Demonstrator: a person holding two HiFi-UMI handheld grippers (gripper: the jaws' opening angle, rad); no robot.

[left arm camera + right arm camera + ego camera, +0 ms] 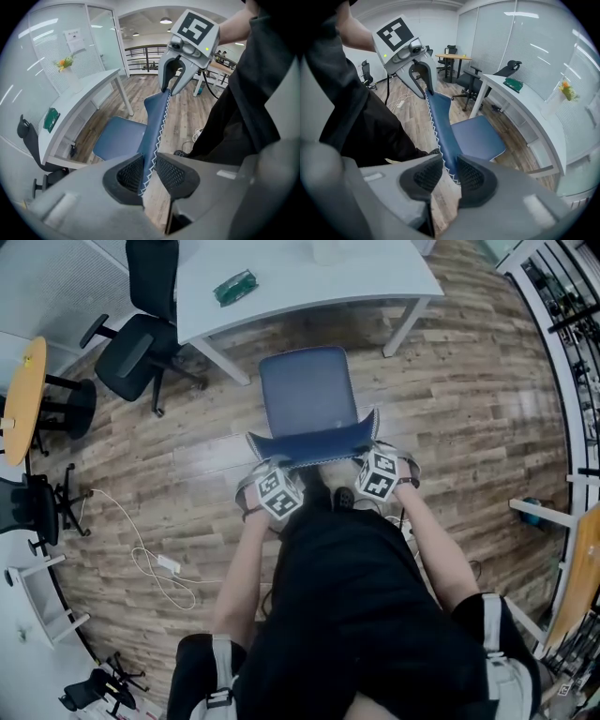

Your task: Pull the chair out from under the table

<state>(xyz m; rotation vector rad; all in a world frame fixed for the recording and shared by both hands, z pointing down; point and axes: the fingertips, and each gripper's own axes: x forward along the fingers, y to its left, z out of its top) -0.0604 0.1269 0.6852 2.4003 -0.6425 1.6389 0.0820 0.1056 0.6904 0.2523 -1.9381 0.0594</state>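
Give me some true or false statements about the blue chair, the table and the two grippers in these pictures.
1. The left hand-held gripper and the right hand-held gripper both clamp the backrest of the blue padded chair. True.
2. The chair's seat sits tucked under the white rectangular table. False: it stands clear of the table, on the wooden plank floor.
3. A green packet lies on the table. True.
4. In the head view, the black swivel office chair stands right of the table. False: it stands at the table's left end.
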